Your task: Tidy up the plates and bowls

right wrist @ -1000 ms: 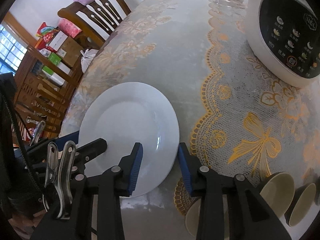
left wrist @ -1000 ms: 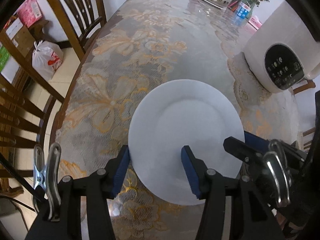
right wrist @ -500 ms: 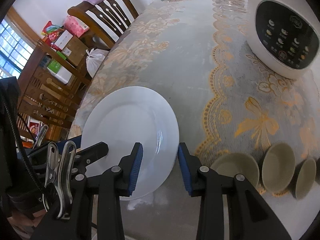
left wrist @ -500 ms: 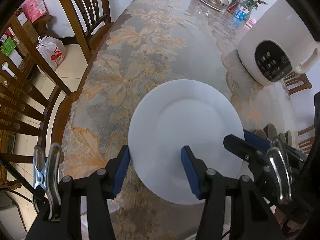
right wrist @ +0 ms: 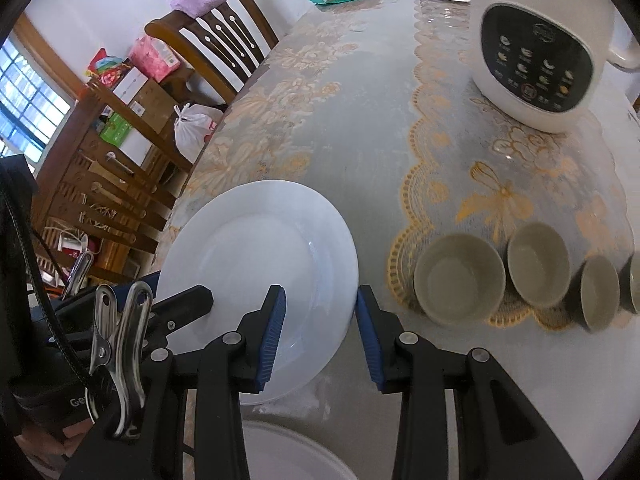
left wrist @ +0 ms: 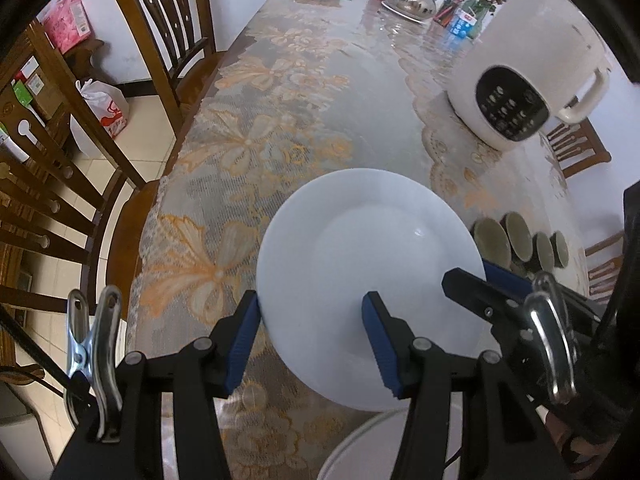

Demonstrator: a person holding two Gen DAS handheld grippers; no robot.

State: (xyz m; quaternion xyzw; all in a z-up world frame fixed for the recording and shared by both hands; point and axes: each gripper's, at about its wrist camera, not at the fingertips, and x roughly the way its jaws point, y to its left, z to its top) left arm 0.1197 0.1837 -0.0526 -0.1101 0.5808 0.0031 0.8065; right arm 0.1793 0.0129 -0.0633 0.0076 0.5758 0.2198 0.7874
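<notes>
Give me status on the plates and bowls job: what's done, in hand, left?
Done: nothing looks stacked yet. In hand: the white plate sits lifted between both grippers, left gripper and right gripper, each clamping a rim. Left: a second plate shows at the bottom edge, probably the stack target, and the four bowls stand loose in a row on the table.

Two handheld black plastic two-finger grippers are showing ridged blue rubber pads and round silver screw heads along their arms: the left gripper and the right gripper. A shiny steel spring clamp is sitting on the left one's body; a black cable is running alongside the right's.
</notes>
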